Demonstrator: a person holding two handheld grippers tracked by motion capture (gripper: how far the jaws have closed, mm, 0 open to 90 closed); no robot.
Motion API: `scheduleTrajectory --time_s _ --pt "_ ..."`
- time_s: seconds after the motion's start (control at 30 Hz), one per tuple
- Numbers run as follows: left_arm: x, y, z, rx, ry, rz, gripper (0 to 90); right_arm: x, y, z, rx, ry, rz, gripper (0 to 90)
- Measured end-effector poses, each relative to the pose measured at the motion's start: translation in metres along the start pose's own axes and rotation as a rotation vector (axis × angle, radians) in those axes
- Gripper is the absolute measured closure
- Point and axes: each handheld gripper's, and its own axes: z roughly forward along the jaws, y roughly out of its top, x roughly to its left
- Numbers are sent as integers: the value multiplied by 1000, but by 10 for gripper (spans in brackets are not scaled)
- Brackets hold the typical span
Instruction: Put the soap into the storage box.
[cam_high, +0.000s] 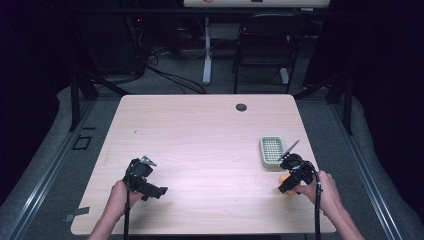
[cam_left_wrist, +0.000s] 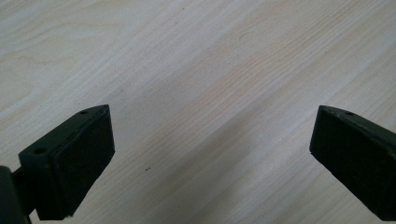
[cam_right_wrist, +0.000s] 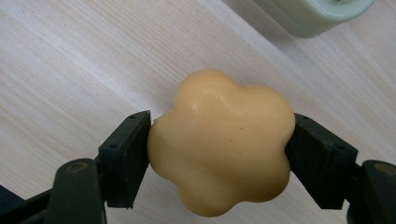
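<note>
Gripping: the right gripper (cam_right_wrist: 219, 154) is pinching a pale orange, flower-shaped soap bar (cam_right_wrist: 222, 144), its two black pads pressing on opposite lobes of the bar.
Soap bar position: it is sitting between the right jaws over the table (cam_high: 200, 130), near the table's right front corner; in the high view it is showing as a small orange patch (cam_high: 284, 178) under the gripper (cam_high: 292, 172).
Soap dish: a pale green soap dish (cam_high: 272, 151) with a slotted top is lying on the table just beyond the right gripper; in the right gripper view its rounded corner (cam_right_wrist: 313, 14) is peeking in at the top edge, apart from the soap bar.
Right hand: the person's right hand (cam_high: 325, 192) is holding the gripper from the lower right, a black cable trailing back from it.
Left gripper: the left gripper (cam_left_wrist: 212, 149) is hovering with jaws spread wide over bare wood, nothing sitting between them.
Left hand: the left hand (cam_high: 120, 197) is holding its gripper (cam_high: 145, 177) near the table's left front, well apart from the soap bar and dish.
</note>
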Motion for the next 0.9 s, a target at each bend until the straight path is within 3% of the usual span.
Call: scheduleTrajectory --time_s 0.03,0.07,0.1,0.3,0.37,0.43,0.5,0.53,0.7,0.8,0.83,0.87,0.9 --pt "0 0 0 0 0 0 0 -3 4 -5 65 -15 -54 266" --pt "0 0 0 -1 0 0 0 -3 4 -5 65 -15 -54 266" --pt "0 0 0 0 0 0 0 0 3 -1 8 -4 -7 266" --pt "0 0 0 0 0 0 0 -2 11 -4 29 -13 -27 266" --pt "0 0 0 1 -1 1 0 -1 11 -3 9 -10 -11 266" --pt "0 0 0 1 -1 1 0 -3 15 -5 36 -16 -31 266" --pt "0 0 0 0 -1 1 0 -2 15 -3 -4 -5 -1 266" --pt "0 0 0 0 0 0 0 -4 18 -5 29 -13 -28 266" --pt "0 0 0 1 -2 1 0 -6 22 -8 46 -22 -35 266" --pt "0 0 0 0 -1 2 0 -7 22 -8 27 -17 -23 266" --pt "0 0 0 1 -1 2 0 -9 25 -12 75 -31 -61 266" --pt "0 0 0 1 -1 2 0 -9 24 -11 41 -23 -35 266" --pt "0 0 0 1 -1 2 0 -9 24 -11 41 -23 -35 266"
